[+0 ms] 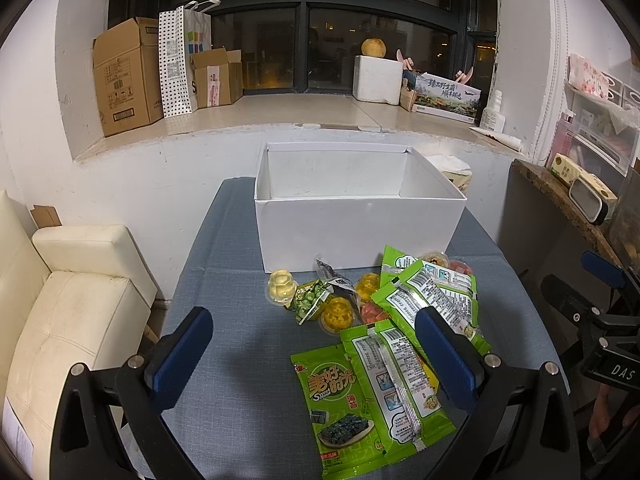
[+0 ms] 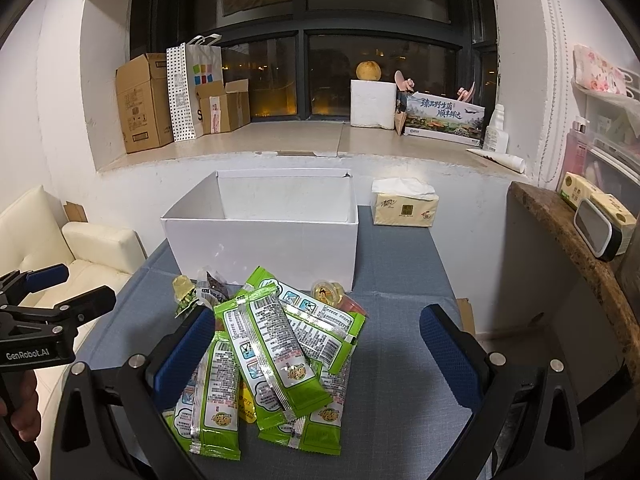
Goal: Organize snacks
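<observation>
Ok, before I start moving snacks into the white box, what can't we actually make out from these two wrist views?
- White box floor: near wall hides it in both views, so whether it holds anything is unknown.
- Green seaweed packets: overlapped, so the count is unclear; the yellow packet is mostly buried.
- Jelly cups: some hidden under packets.
- Packet fine print: too small.
- Tissue pack: mostly behind the box in the left view.

"Sweet Hour" on a green seaweed packet (image 1: 338, 404); "GenRobot.AI" on the left gripper's (image 2: 56, 288) body.
</observation>
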The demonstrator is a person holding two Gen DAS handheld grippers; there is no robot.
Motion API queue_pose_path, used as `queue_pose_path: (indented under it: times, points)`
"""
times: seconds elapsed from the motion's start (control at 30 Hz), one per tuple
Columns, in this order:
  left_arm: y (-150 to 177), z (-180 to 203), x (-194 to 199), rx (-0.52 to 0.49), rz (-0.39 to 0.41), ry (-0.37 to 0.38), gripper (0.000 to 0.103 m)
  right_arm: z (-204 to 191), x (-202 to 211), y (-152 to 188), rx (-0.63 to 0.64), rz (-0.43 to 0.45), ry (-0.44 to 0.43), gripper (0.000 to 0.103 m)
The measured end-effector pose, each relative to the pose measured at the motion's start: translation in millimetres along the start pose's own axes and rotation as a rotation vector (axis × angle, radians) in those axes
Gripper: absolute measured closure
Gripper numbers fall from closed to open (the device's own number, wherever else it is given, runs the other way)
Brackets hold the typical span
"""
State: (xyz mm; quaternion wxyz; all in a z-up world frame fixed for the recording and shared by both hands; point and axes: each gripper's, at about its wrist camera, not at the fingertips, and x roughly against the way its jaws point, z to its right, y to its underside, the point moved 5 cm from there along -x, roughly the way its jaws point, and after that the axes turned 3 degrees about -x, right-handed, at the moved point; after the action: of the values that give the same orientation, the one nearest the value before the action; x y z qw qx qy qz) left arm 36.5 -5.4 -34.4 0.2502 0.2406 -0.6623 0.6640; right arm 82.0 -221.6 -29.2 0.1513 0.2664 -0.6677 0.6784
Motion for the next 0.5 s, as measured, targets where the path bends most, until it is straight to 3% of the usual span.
queue_pose_path:
  times: [0.5]
  points:
    - [0.5, 1.0, 0.4, -0.004, 0.002, 0.005, 0.0, -1.9, -1.4, 0.1, 0.012, -0.007, 0.0, 0.0]
